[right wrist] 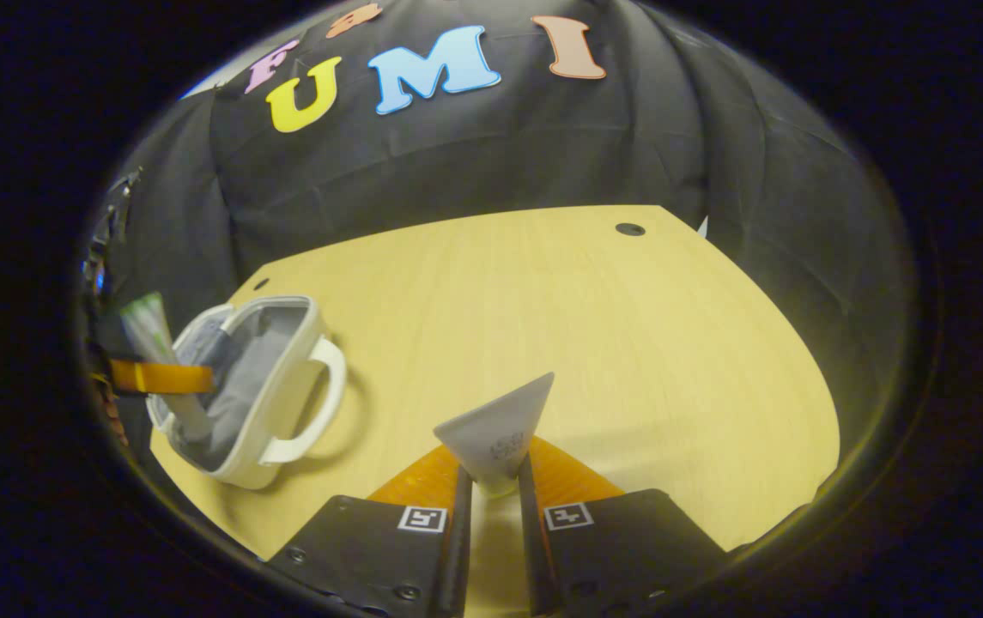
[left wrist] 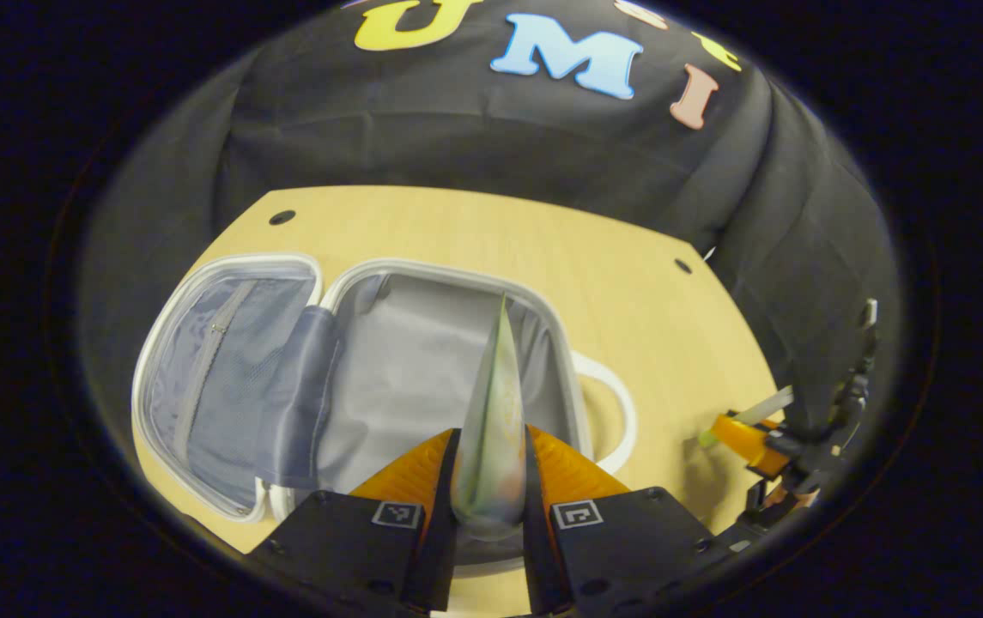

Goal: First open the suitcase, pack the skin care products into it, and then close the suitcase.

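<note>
Left gripper view, bottom centre: left gripper [left wrist: 491, 481] is clamped on a soft tube [left wrist: 492, 429], both fingers pressed against its sides; the tube is glossy, pale green-grey, tapering to a flat crimped edge that points up-frame over the open suitcase [left wrist: 422, 369]. The suitcase is seen lying flat on the wooden table [left wrist: 543, 249], hard white rounded-corner shell, two halves splayed: the right half lined with wrinkled grey fabric, the left half covered by a blue-grey mesh divider with a zipper. A white loop handle [left wrist: 620, 412] sticks out on the shell's right side. At the right edge of the frame the right gripper [left wrist: 753, 438] is visible, a pale tube end protruding from it. Right gripper view, bottom centre: right gripper [right wrist: 491, 476] is closed on a second tube [right wrist: 498, 433], grey-white, matte, fanned out to a wide flat crimp at the top; both fingers contact its narrow lower part. Beyond it, bare light-wood tabletop with fine grain is open across the centre and right of the frame, out to the curved far edge and two dark round holes. At left of that frame the suitcase [right wrist: 259, 403] is seen, with the left gripper [right wrist: 160, 376] holding its tube [right wrist: 156, 343] above the grey-lined half. Black cloth wall closes off the background.
</note>
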